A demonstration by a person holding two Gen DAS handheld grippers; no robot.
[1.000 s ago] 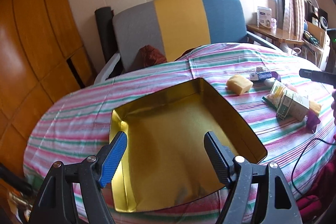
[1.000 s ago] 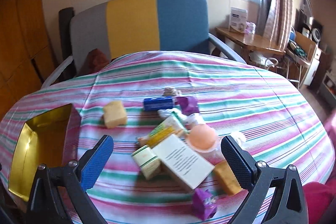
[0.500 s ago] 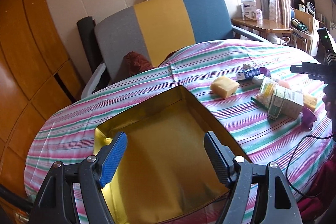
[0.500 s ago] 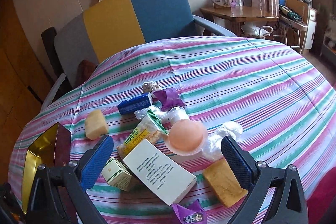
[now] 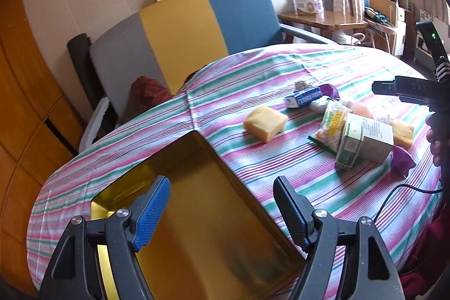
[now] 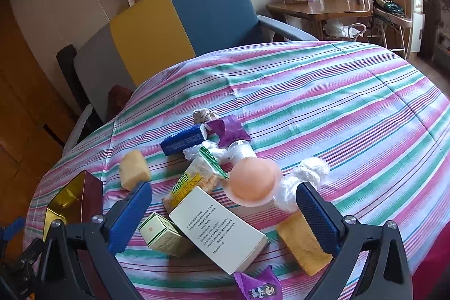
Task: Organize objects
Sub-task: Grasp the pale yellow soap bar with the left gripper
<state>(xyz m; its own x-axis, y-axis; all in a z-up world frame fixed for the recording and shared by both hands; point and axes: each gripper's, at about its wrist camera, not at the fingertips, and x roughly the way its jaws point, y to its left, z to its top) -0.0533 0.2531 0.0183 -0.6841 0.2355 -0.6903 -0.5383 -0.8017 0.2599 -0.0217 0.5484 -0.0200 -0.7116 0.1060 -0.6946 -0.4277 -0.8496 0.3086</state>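
Advanced right gripper [image 6: 222, 211] toward pile since a second ago; swung left view right, more of striped tablecloth [image 5: 253, 80] in frame. Noted both tools spread wide, gripping nothing. Held left gripper [image 5: 222, 211] over gold tin [image 5: 213, 215] at near left, probably as drop-off point. Tin showed nothing inside where visible. Found right gripper hovering above white carton [image 6: 216, 227], green box [image 6: 164, 234] and peach ball [image 6: 251, 180]; yellow sponges [image 6: 134, 169], blue packet [image 6: 182, 139], purple wrappers [image 6: 230, 128] scattered beyond. Nothing packed yet.
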